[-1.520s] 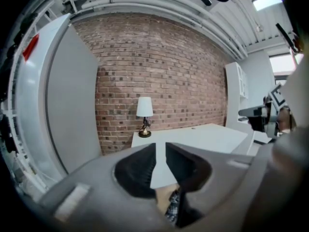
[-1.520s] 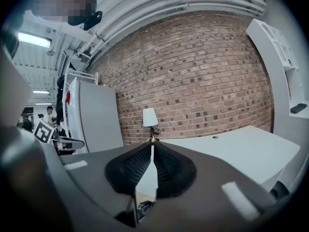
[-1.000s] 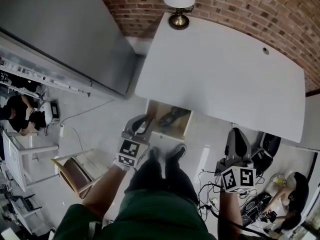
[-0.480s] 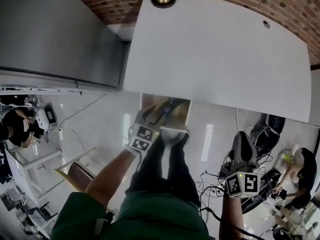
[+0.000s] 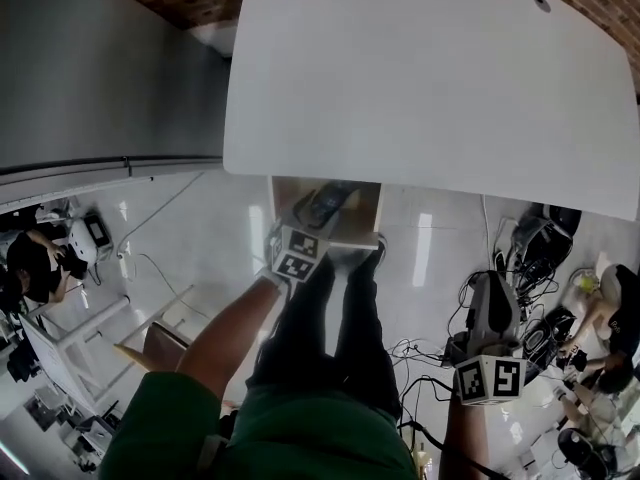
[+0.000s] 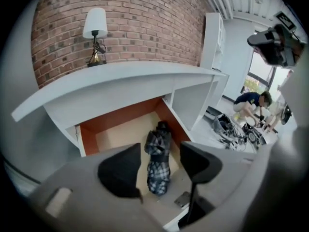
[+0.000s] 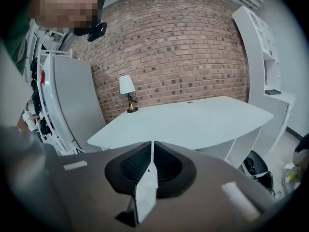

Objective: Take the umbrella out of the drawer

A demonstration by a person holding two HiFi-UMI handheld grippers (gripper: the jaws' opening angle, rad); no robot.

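Folded umbrella (image 6: pixel 159 151) lies in the open drawer (image 6: pixel 115 135), mid-frame in the left gripper view, its long axis running straight away between the jaws. Left gripper (image 6: pixel 160 167) is nearer: jaws opening, nothing gripped. Right gripper (image 7: pixel 150 168) is closed, empty, well apart.

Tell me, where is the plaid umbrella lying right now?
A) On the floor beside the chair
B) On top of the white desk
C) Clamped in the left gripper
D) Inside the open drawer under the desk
D: the folded plaid umbrella lies on the bottom of the open drawer. The left gripper hangs above it with its jaws opening, and they do not touch the umbrella.
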